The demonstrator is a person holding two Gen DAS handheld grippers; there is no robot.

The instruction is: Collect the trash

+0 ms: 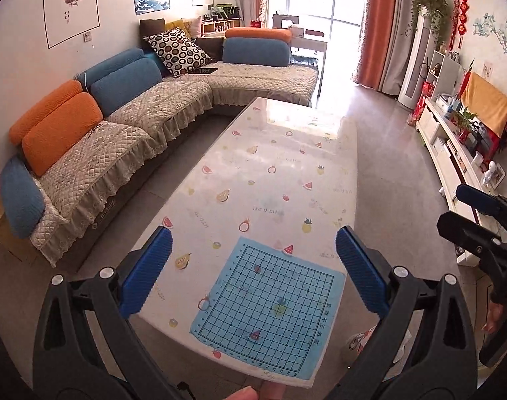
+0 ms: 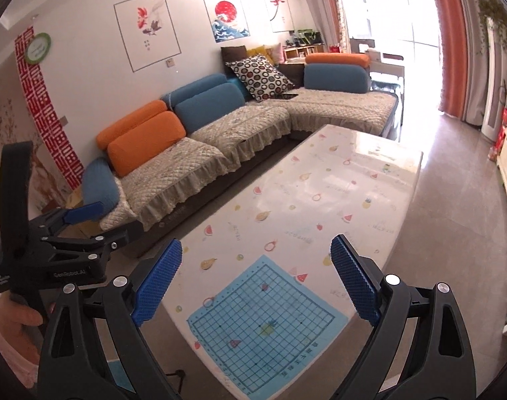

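Both my left fingers (image 1: 253, 268) and right fingers (image 2: 256, 278) hang spread and empty above the desk (image 1: 280, 173), no trash visible to collect.

We hold left gripper (image 1: 253, 270) and right gripper (image 2: 256, 280) level, side by side, jaws spread wide, nothing between fingers.

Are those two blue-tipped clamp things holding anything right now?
No. The left hand-held gripper and the right hand-held gripper are both open, with nothing between their fingers; only the table with its blue grid mat lies below.
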